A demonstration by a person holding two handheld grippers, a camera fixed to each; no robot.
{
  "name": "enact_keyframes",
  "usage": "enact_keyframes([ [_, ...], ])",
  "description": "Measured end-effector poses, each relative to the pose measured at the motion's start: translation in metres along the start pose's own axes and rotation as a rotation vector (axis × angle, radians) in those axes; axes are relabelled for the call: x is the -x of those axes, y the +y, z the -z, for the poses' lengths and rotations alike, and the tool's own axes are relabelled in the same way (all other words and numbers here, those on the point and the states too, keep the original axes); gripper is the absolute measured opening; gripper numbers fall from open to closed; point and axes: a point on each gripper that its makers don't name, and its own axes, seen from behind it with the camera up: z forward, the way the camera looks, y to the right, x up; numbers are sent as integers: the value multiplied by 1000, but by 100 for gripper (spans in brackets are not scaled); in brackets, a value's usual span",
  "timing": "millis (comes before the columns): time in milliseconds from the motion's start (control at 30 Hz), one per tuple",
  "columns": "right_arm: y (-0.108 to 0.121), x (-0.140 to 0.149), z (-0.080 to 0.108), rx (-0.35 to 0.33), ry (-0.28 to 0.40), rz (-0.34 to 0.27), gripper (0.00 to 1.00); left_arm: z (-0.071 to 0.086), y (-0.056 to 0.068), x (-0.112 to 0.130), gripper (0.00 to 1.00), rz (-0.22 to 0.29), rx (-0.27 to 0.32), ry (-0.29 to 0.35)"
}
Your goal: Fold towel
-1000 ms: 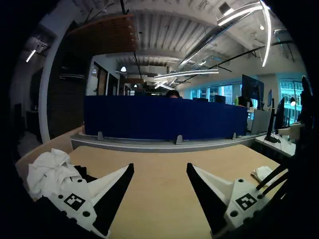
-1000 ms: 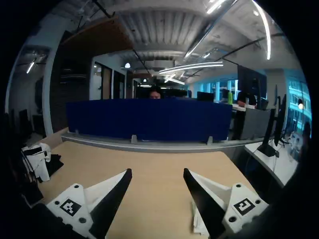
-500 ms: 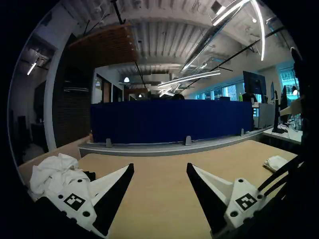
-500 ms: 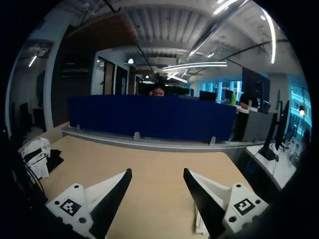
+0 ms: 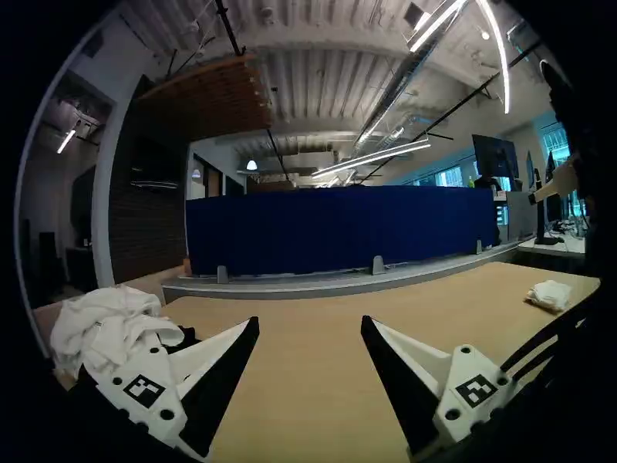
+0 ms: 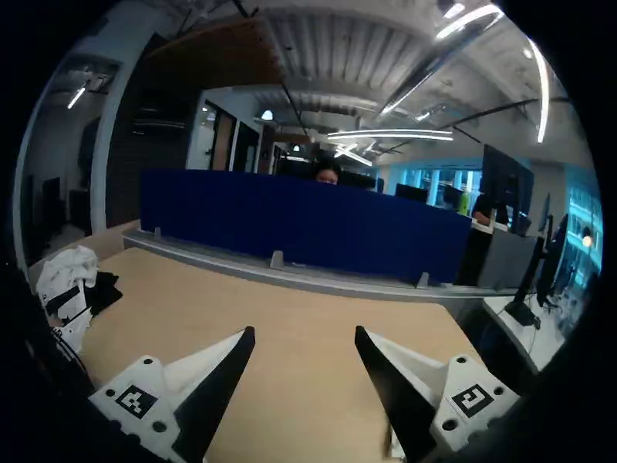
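A crumpled white towel (image 5: 108, 328) lies in a heap at the left of the wooden table, just beyond my left gripper's left finger. My left gripper (image 5: 308, 339) is open above the table top with nothing between its fingers. In the right gripper view the same white towel (image 6: 65, 289) lies far left, partly hidden by the other gripper's dark frame. My right gripper (image 6: 303, 349) is open and holds nothing. A smaller folded white cloth (image 5: 549, 295) rests at the table's right side, and a sliver of white cloth (image 6: 395, 444) shows under the right finger.
A blue partition (image 5: 339, 228) on a grey rail bounds the table's far edge. A black object (image 6: 104, 293) lies beside the towel heap. Desks with monitors (image 6: 505, 185) stand to the right. A person's head (image 6: 328, 171) shows above the partition.
Both views have swung slightly: the left gripper turned left, bringing the towel heap closer in and the folded cloth farther right. The right gripper tilted, so the cloth under its finger shows less. Both stayed open.
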Motion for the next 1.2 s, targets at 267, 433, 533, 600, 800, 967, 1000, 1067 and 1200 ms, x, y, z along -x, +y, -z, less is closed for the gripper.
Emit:
enact_keyframes([
  [267,-12,11,-5,-10,-9,23,100,-3,-12,22,98,36,-27,5],
  [433,-13,14,-7,-7,-10,28,100,-3,-19,28,98,45,-34,5],
  [533,-15,15,-8,-9,-12,30,100,-2,-19,31,98,47,-35,4],
  [600,-16,16,-9,-10,-12,31,100,-2,-18,33,98,47,-31,1],
  [800,-15,19,-12,-11,-17,32,100,-3,-21,41,98,52,-30,-12],
  [967,-16,17,-15,-14,-10,24,100,-4,-22,42,98,49,-32,-13],
  [1000,-15,16,-16,-15,-7,22,100,-4,-22,42,98,50,-32,-13],
  [1067,-14,16,-16,-15,-1,18,100,-4,-21,42,98,49,-32,-14],
  [1200,-9,15,-16,-16,10,7,100,-4,-21,42,98,48,-33,-15],
])
